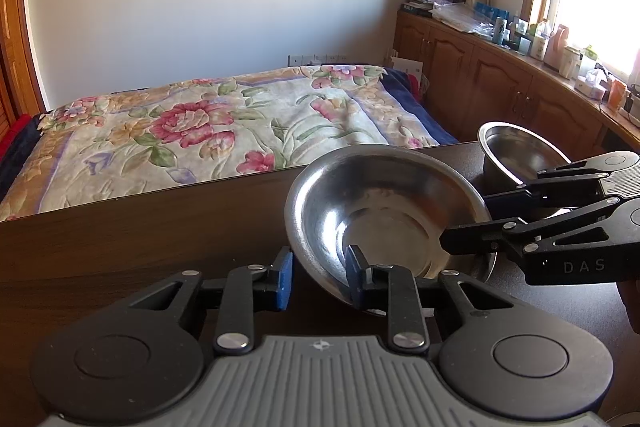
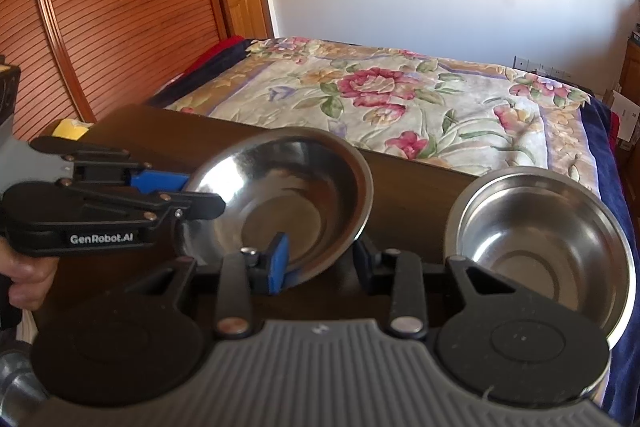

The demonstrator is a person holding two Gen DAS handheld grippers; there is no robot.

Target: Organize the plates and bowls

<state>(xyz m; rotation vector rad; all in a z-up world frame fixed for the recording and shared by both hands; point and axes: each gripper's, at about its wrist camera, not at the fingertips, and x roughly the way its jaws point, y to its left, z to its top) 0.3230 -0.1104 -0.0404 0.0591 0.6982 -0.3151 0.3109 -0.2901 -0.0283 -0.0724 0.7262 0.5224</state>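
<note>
A shallow steel bowl (image 1: pixel 384 211) (image 2: pixel 288 195) hangs tilted over the dark wooden table (image 1: pixel 160 239). My left gripper (image 1: pixel 320 273) is shut on its near-left rim, one blue pad outside the wall and the other finger inside. Seen from the right wrist, that left gripper (image 2: pixel 200 193) clamps the rim from the left. My right gripper (image 2: pixel 320 261) is shut on the bowl's other side, blue pad inside and the other finger under the wall; it enters the left wrist view from the right (image 1: pixel 466 219). A deeper steel bowl (image 1: pixel 520 151) (image 2: pixel 540 235) stands on the table to the right.
A bed with a floral cover (image 1: pixel 200 131) lies just beyond the table's far edge. Wooden cabinets (image 1: pixel 500 87) with a cluttered sill run along the right wall. A yellow item (image 2: pixel 72 129) sits at the table's far left corner. A person's hand (image 2: pixel 28 279) holds the left gripper.
</note>
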